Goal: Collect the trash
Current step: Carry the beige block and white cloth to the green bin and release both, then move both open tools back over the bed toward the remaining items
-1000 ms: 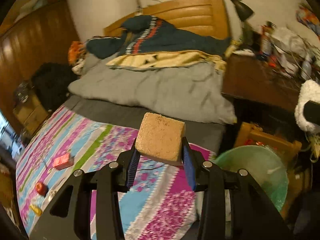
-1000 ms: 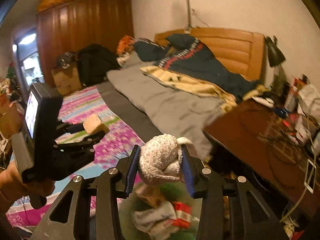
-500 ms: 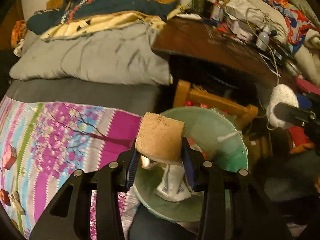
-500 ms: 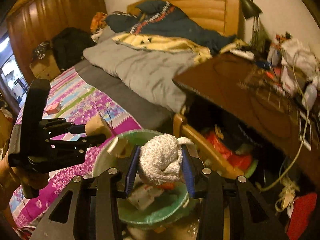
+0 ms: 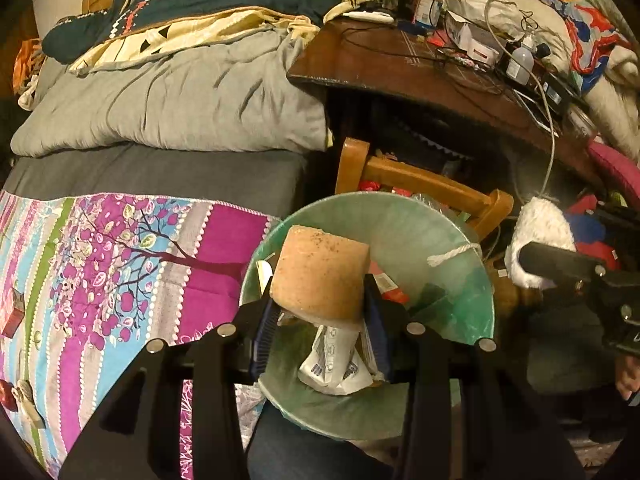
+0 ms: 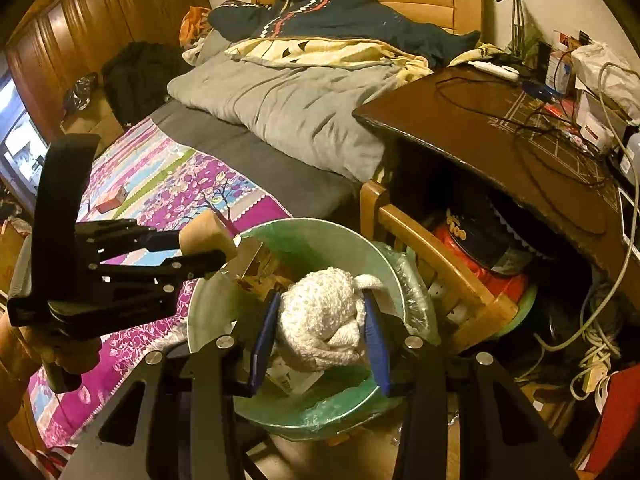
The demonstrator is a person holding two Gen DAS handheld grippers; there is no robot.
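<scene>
Change since earlier: both claws had come over the green bin; one second before, the left one faced the bed and the bin sat low at its right edge.
Left claw (image 5: 320,316): its blue pads were clamped on a tan, speckled, block-shaped sponge (image 5: 320,274), which stood up between and above the fingertips.
Sponge versus bin: the sponge hung over the near-left part of the round pale-green plastic waste bin (image 5: 460,248), above the rim, not touching the contents as far as the view showed.
Right claw (image 6: 320,340): closed on a white knitted cloth bundle (image 6: 322,324), gripped on both flanks by the blue pads.
Bundle versus bin: in the right wrist view the bundle sat over the middle of the bin's opening (image 6: 208,312), with a printed white wrapper (image 6: 294,378) just below the fingertips.
Bin contents, left view: a crumpled white printed packet (image 5: 332,364) lay directly under the left claw's tips; a red scrap (image 5: 390,286) showed just right of the sponge.
Beside the left claw: a purple, blue and white floral bedspread (image 5: 120,264) lay to its left.
Beyond the claws: a wooden chair frame (image 5: 420,188) stood past the bin's far rim, with a dark brown cluttered desk (image 5: 400,68) above it.
Cross view: the left claw (image 6: 224,246) with its sponge (image 6: 204,234) showed up and to the left of the right claw, at the bin's left rim.
</scene>
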